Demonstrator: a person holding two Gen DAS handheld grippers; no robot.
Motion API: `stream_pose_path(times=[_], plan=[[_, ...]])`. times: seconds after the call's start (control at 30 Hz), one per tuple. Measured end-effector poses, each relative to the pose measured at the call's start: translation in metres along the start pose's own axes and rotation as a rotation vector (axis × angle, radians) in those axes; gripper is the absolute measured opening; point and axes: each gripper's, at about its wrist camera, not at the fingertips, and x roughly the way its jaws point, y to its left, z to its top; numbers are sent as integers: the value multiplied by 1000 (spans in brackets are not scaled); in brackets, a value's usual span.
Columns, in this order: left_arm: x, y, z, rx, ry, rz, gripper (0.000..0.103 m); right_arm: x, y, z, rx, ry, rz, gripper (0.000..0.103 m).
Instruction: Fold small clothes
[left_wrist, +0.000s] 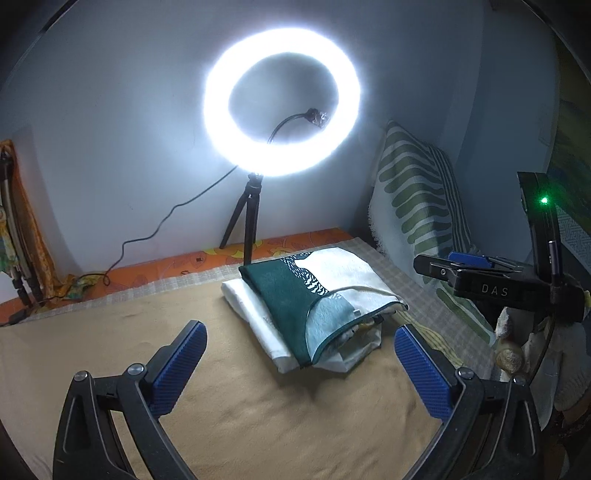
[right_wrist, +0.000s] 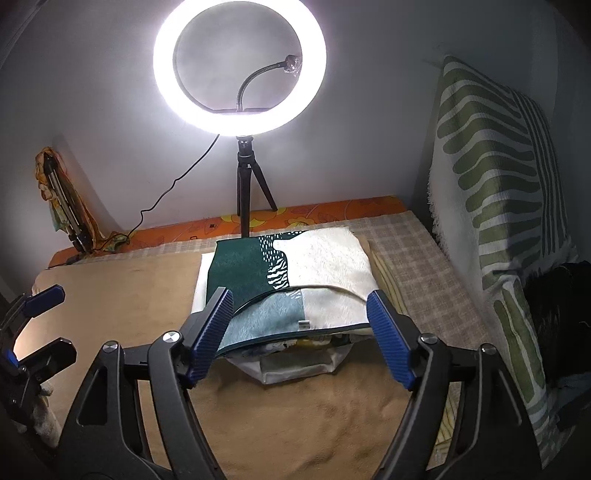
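A folded piece of cloth (left_wrist: 295, 295), dark green, pale teal and cream, lies on top of a white folded cloth (left_wrist: 255, 314) on the tan blanket (left_wrist: 110, 350). My left gripper (left_wrist: 299, 328) hangs open just short of the pile's near corner, with nothing between its blue pads (left_wrist: 177, 365). In the right wrist view the same green and cream cloth (right_wrist: 295, 273) lies straight ahead. My right gripper (right_wrist: 299, 293) is open, its pads (right_wrist: 210, 332) standing either side of the pile's near edge without pressing on it. Each gripper shows at the edge of the other's view.
A lit ring light (left_wrist: 280, 99) on a small tripod (left_wrist: 247, 221) stands behind the pile, its cable (left_wrist: 155, 229) trailing left. A green-striped pillow (right_wrist: 498, 177) leans on the wall at right. An orange sheet (right_wrist: 314, 214) and a checked blanket (right_wrist: 417, 266) edge the bed.
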Motion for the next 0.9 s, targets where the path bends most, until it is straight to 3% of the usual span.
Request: stream_pose_path(times=[0.17,0.5,0.9], plan=[[-26,-5,-20,42,-18,38,103,-18,18,-21,-12,-49,-34,99],[-55,-11,-60,70,-2,56,103,-41,41,-70,34,-113,-155,103],[-68,-4,-98,79,75,87,103,-37,54,-118,130,-91,-156,103]])
